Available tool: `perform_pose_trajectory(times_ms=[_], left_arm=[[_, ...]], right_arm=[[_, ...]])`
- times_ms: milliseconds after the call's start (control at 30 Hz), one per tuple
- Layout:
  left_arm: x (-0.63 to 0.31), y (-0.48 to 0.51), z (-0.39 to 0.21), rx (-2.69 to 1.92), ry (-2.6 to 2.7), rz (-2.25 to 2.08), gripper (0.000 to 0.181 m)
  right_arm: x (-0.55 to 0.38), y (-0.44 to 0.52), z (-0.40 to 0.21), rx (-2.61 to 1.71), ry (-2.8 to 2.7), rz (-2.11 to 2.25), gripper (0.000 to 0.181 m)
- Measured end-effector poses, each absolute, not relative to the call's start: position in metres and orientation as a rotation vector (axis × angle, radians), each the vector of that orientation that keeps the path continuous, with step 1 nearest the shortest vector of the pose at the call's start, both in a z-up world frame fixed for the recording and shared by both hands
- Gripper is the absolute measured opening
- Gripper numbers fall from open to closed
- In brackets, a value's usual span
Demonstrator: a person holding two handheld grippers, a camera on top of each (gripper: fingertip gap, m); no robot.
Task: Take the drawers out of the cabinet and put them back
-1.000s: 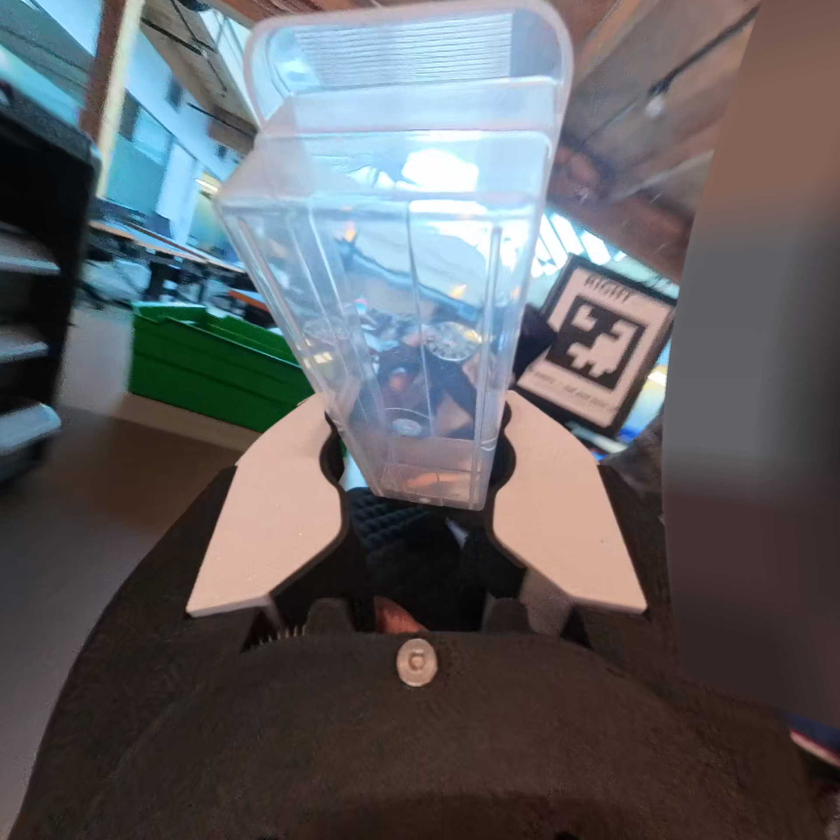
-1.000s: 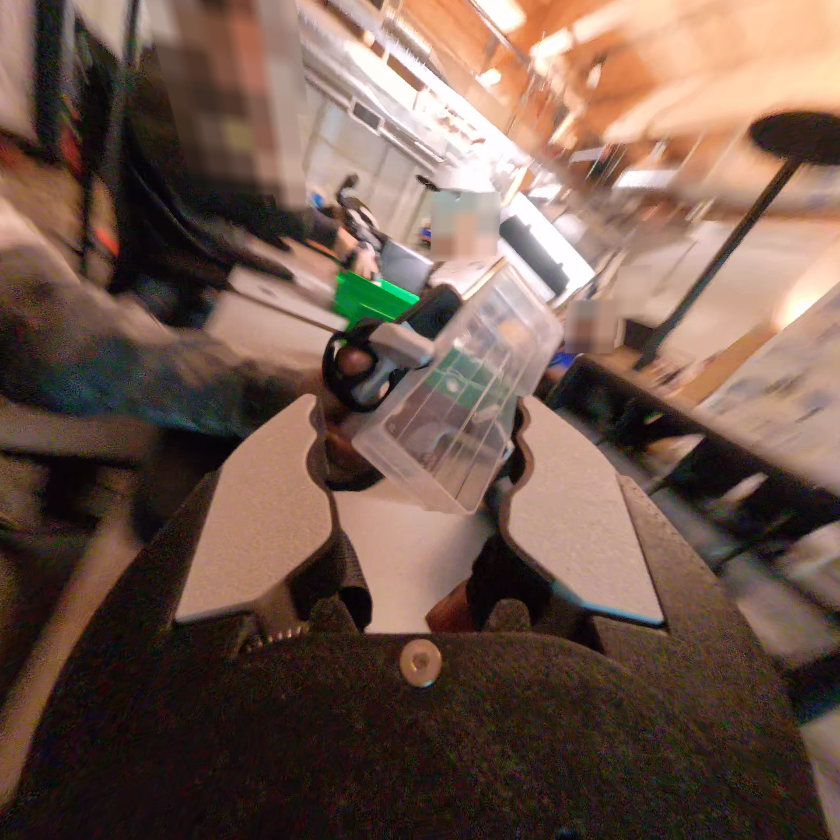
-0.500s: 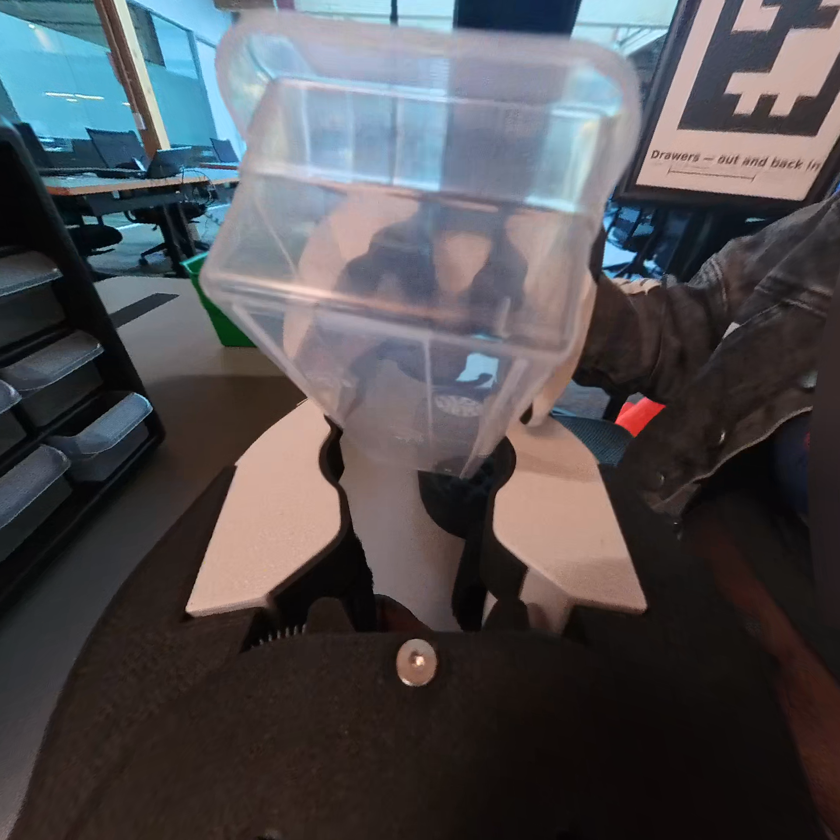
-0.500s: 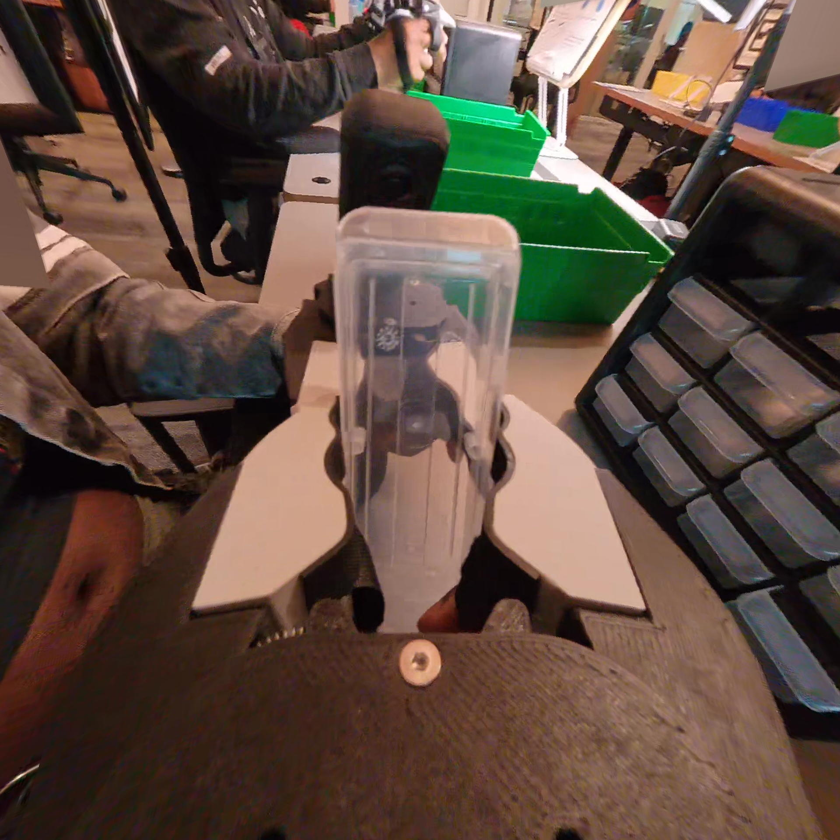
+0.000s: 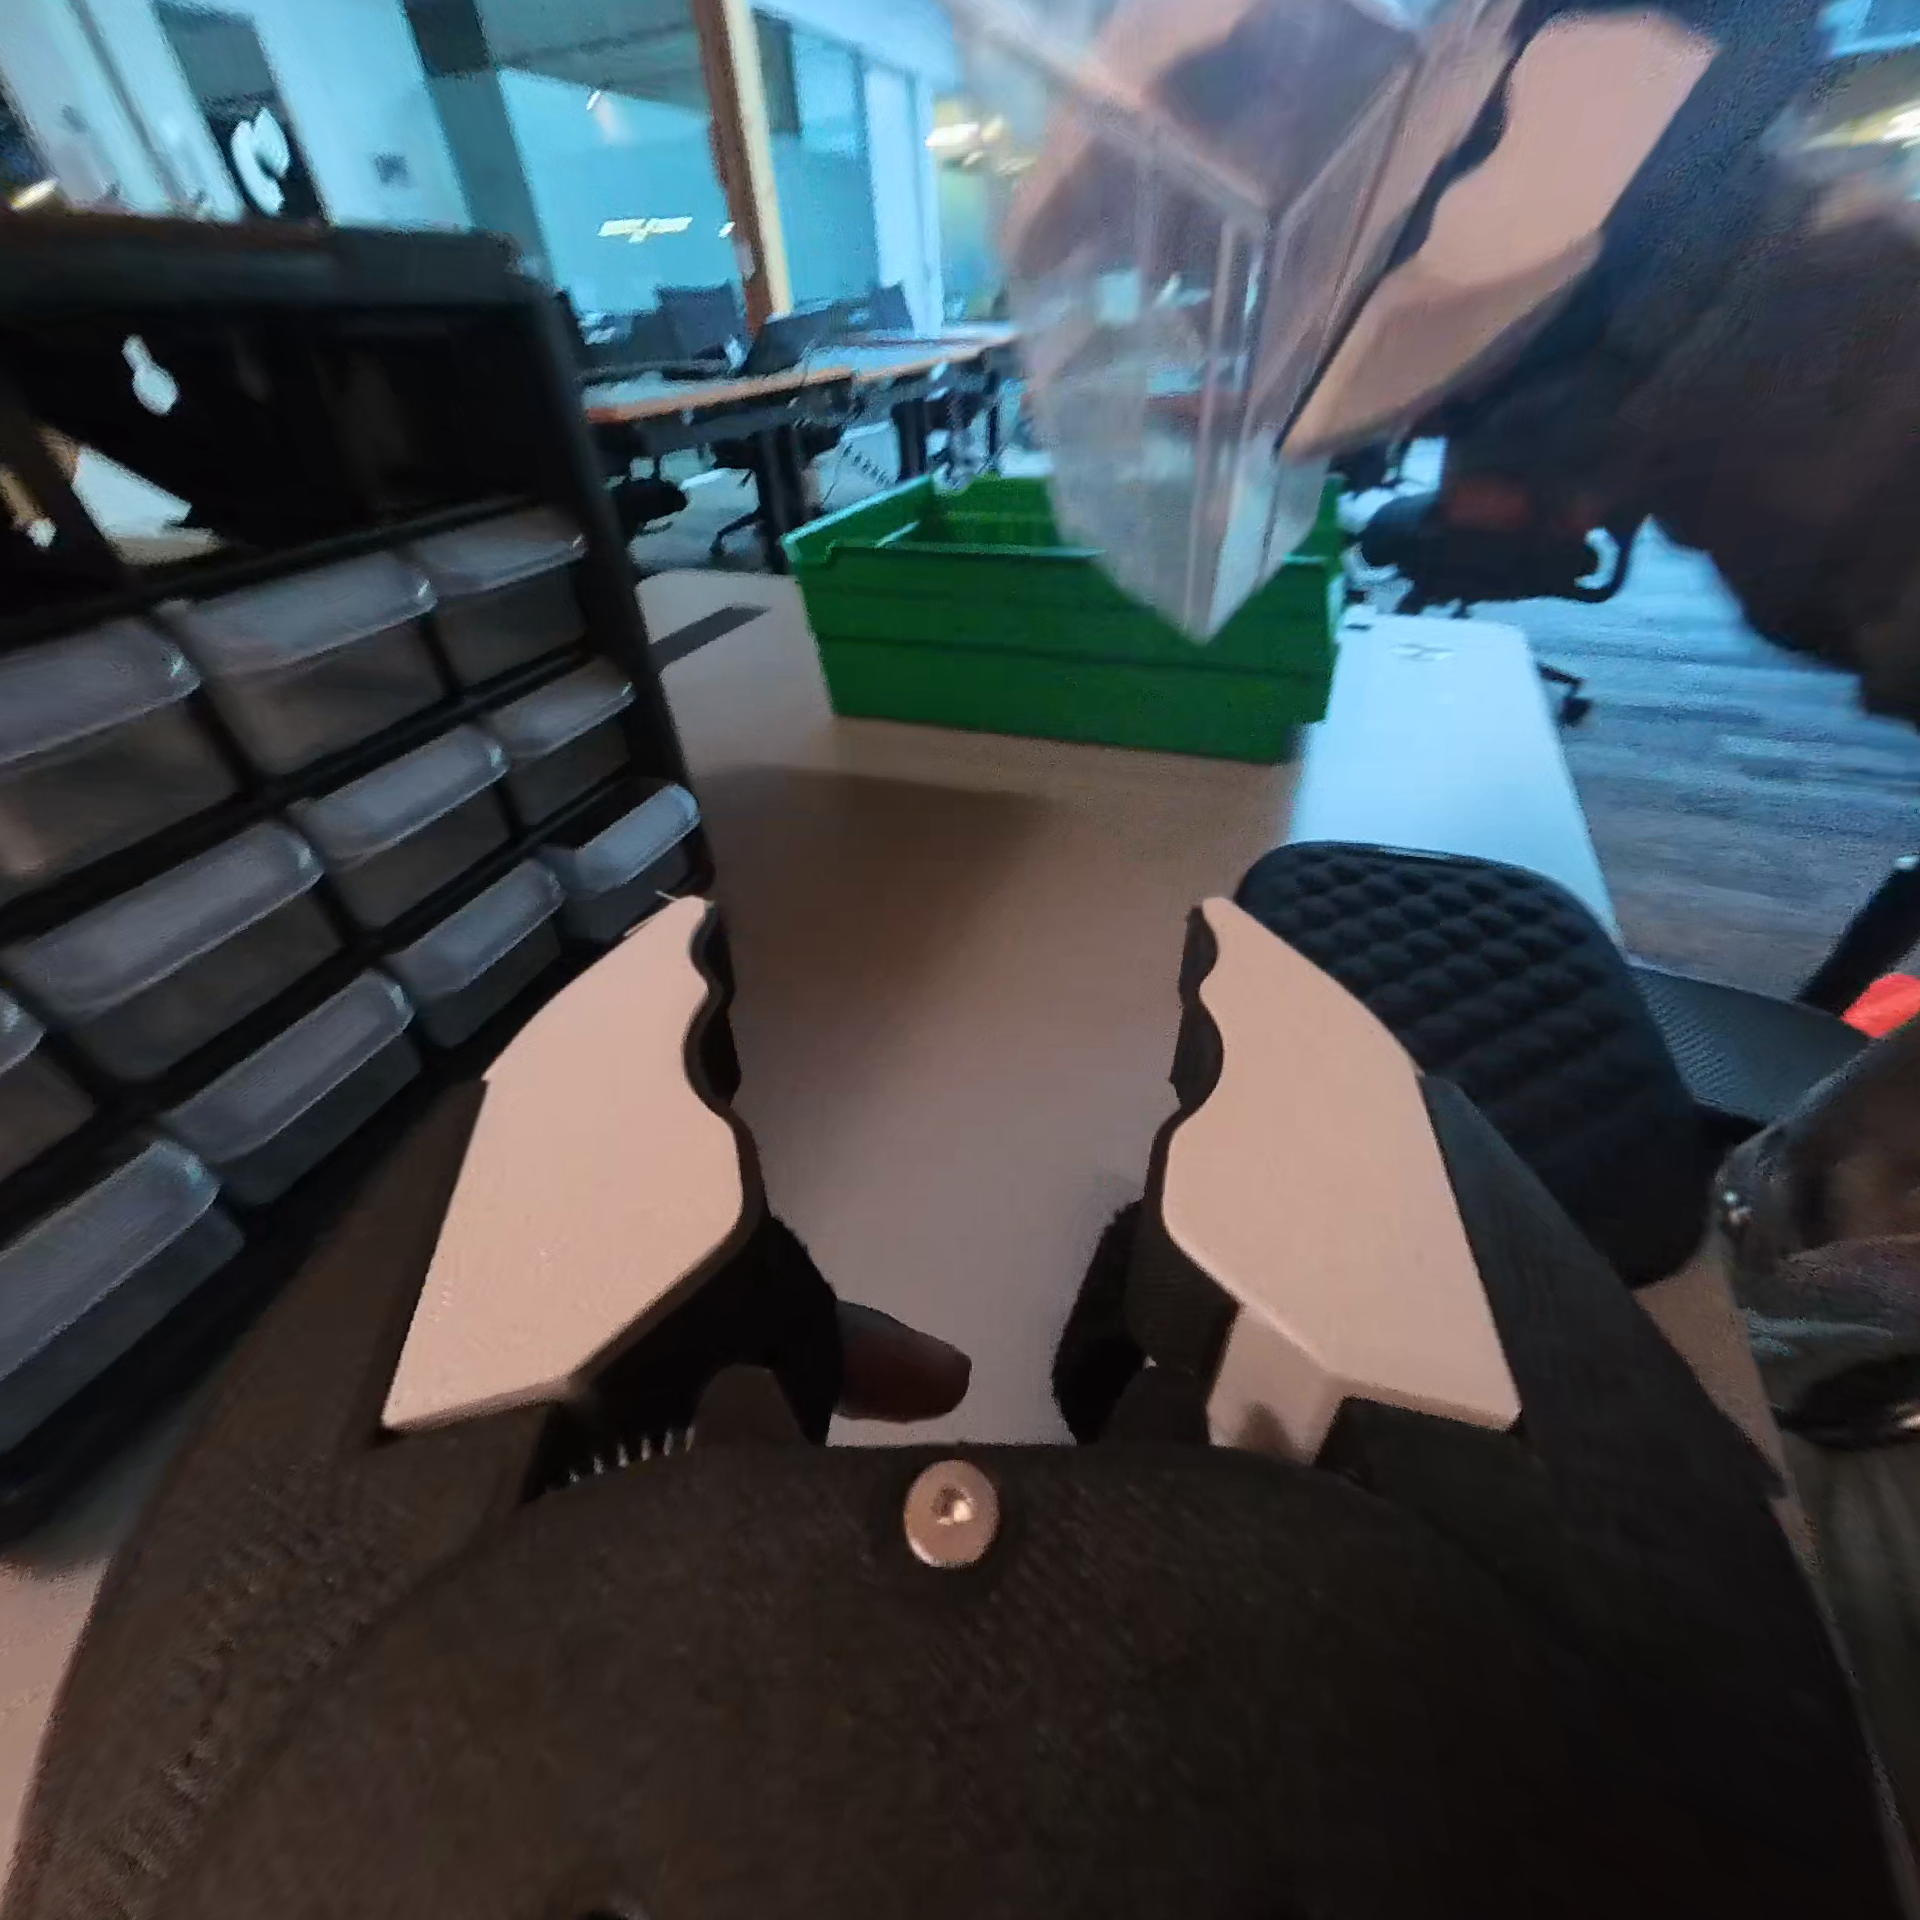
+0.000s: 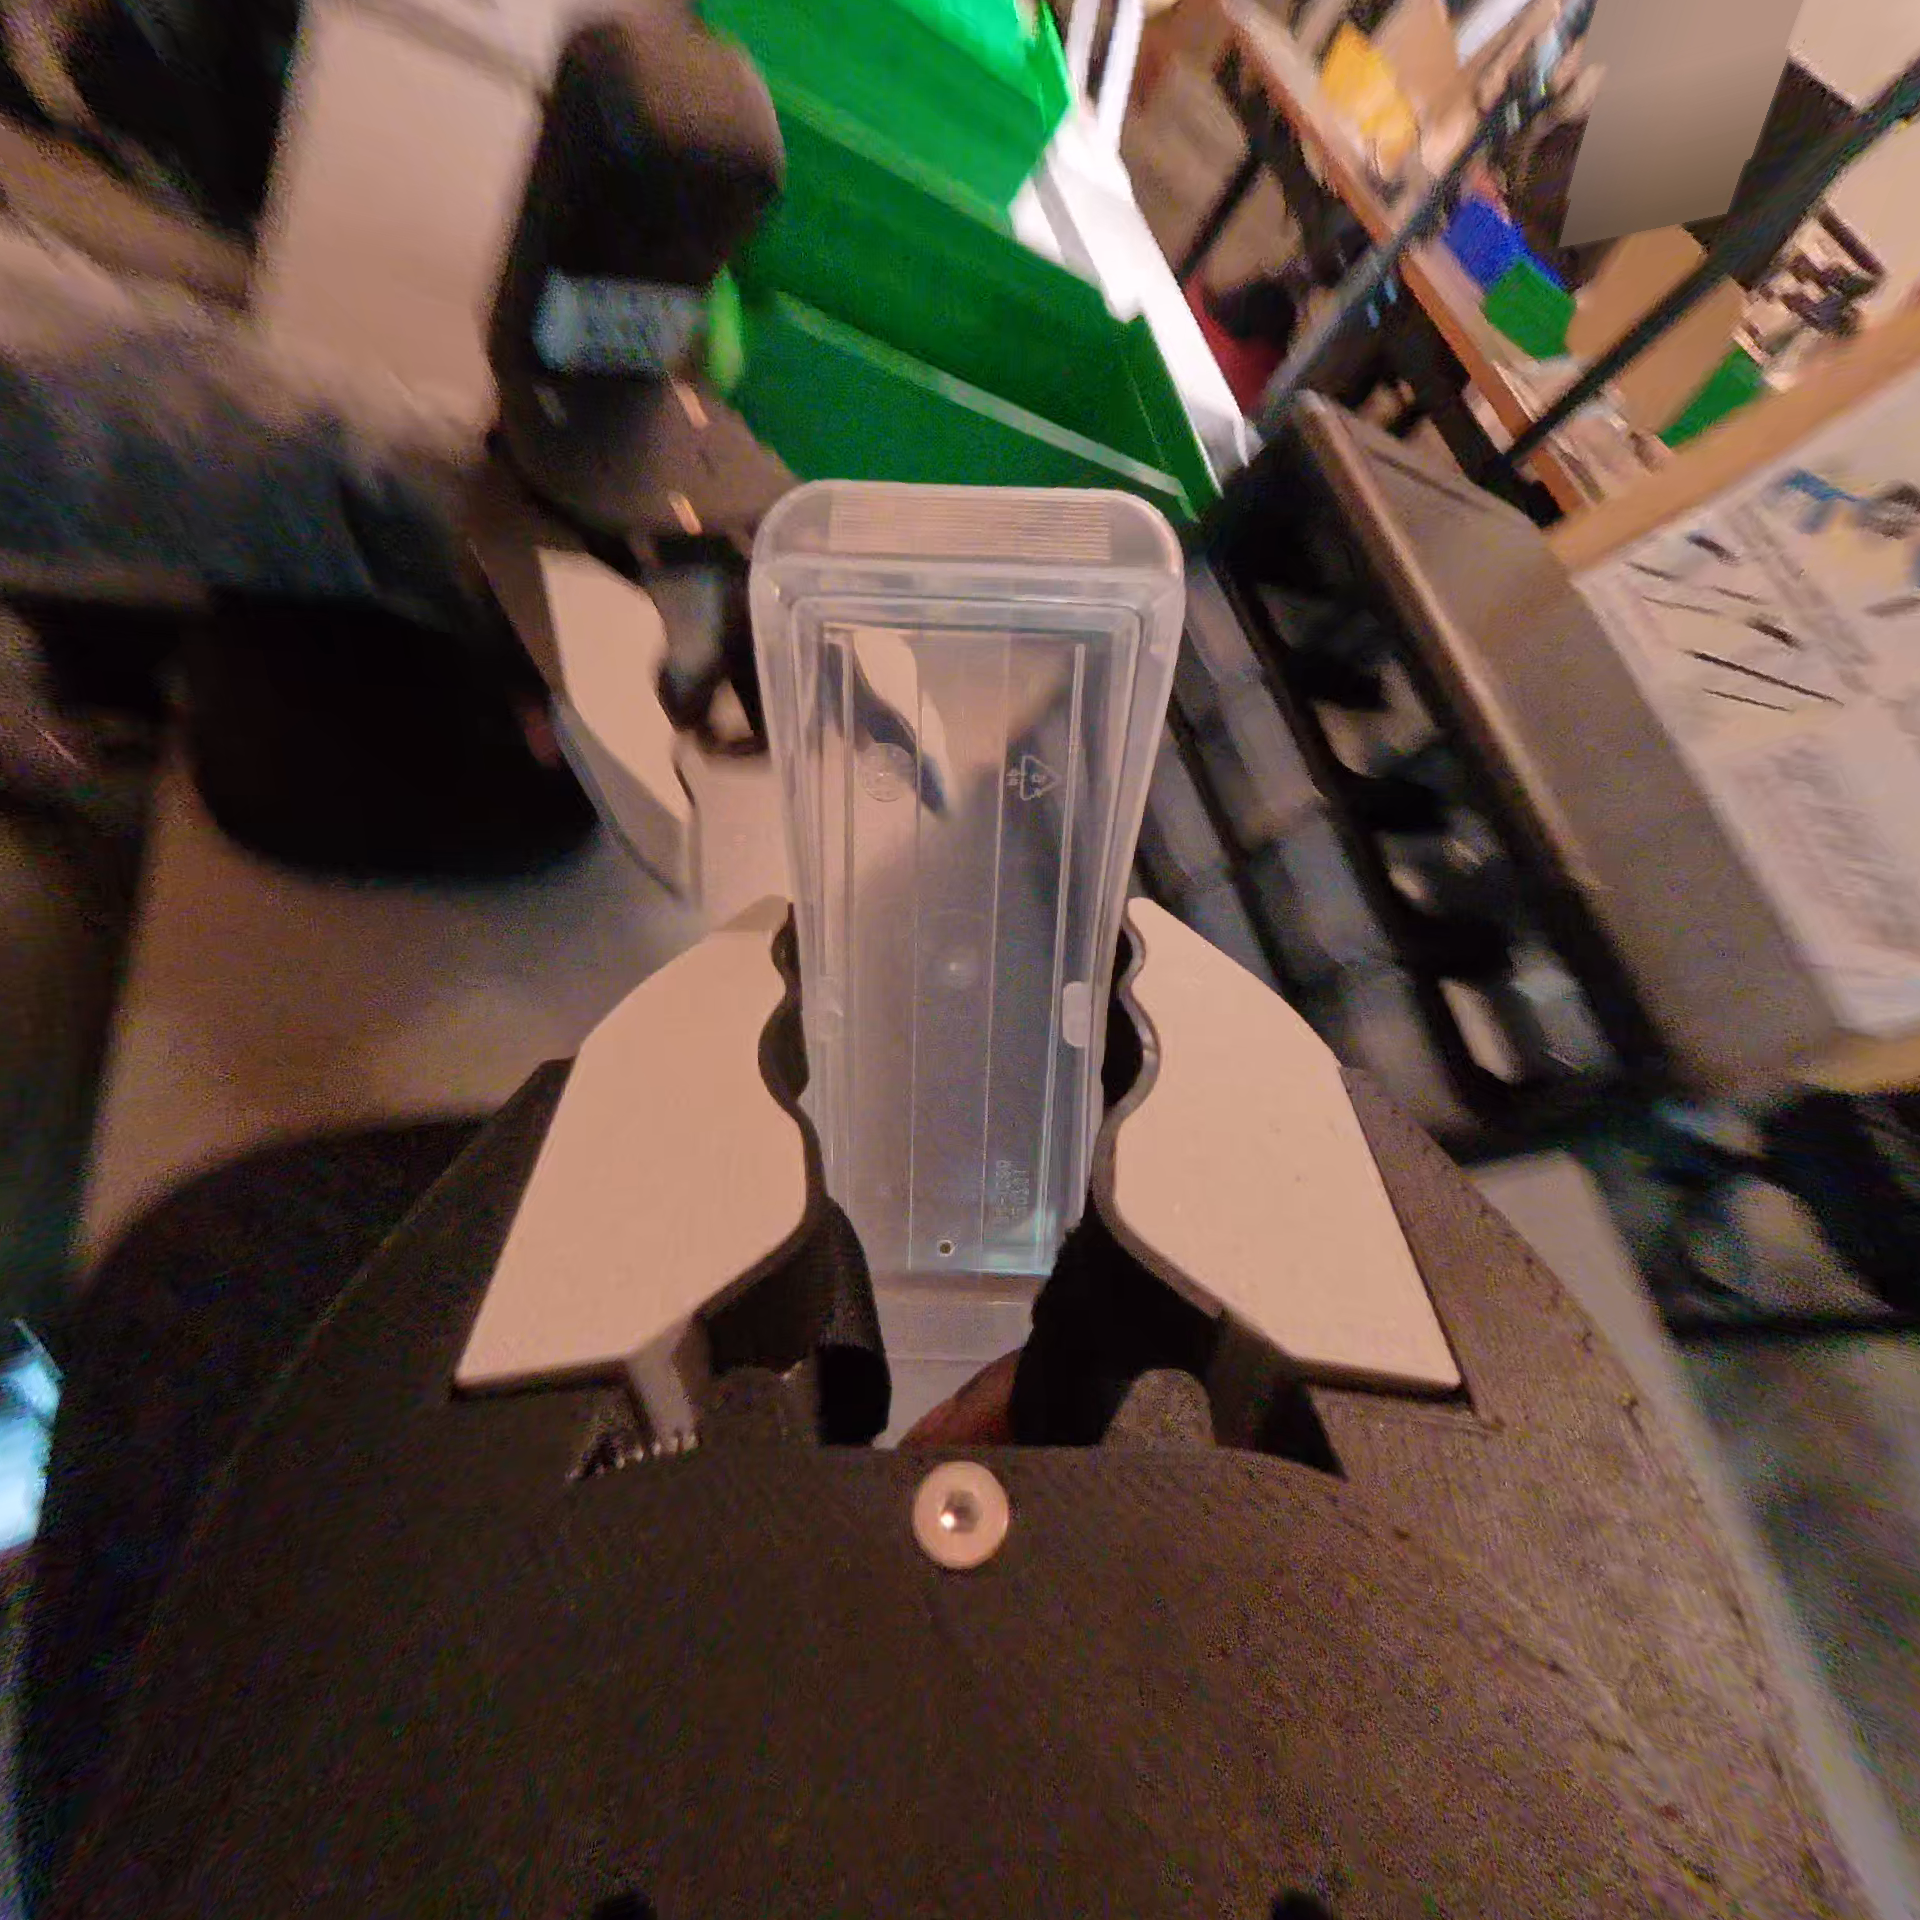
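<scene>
My right gripper (image 6: 951, 935) is shut on a clear plastic drawer (image 6: 966, 831), held lengthwise between its fingers with the handle end pointing away. The same drawer (image 5: 1174, 395) shows blurred at the top right of the left wrist view, with a right finger (image 5: 1486, 239) beside it. My left gripper (image 5: 951, 925) is open and empty, low over the table beside the black cabinet (image 5: 613, 582). The cabinet holds several clear drawers (image 5: 301, 655). In the right wrist view the cabinet (image 6: 1434, 644) is at the right and a finger of the left gripper (image 6: 613, 717) shows left of the drawer.
Stacked green bins (image 5: 1060, 634) stand at the back of the grey table (image 5: 935, 862). A black mesh chair back (image 5: 1455, 1029) is at the table's right edge. A person's dark sleeve (image 6: 208, 488) fills the left of the right wrist view. Desks and shelves stand behind.
Both grippers held the drawer half a second ago. My left gripper has let go, opened and dropped toward the cabinet. The right gripper keeps the drawer and has swung toward the cabinet.
</scene>
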State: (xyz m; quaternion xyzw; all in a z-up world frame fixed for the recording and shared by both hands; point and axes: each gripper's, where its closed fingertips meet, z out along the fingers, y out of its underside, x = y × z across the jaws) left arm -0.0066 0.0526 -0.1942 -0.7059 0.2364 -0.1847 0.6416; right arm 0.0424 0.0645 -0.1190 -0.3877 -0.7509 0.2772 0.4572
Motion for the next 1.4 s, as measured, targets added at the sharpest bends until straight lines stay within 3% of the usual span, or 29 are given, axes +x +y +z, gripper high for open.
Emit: perform_pose_trajectory(times_ms=[267, 533, 933, 1233, 1400], left_arm=[[-0.013, 0.055, -0.191, -1.611, 0.490, -0.412, 0.086], [-0.016, 0.059, -0.197, -1.640, 0.478, -0.399, 0.083], [-0.019, 0.061, -0.199, -1.654, 0.446, -0.427, 0.079], [-0.023, 0.063, -0.200, -1.664, 0.422, -0.431, 0.076], [-0.022, 0.062, -0.200, -1.662, 0.426, -0.432, 0.075]], right_arm=[[0.184, 0.188, -0.100, -0.998, -2.156, -0.142, 0.056], [0.316, 0.247, -0.173, -1.327, -2.555, -0.524, 0.057], [0.340, 0.245, -0.245, -1.642, -2.833, -0.331, 0.057], [0.332, 0.268, -0.254, -1.468, -2.786, -0.477, 0.057], [0.332, 0.244, -0.246, -1.781, -2.733, -0.176, 0.057]])
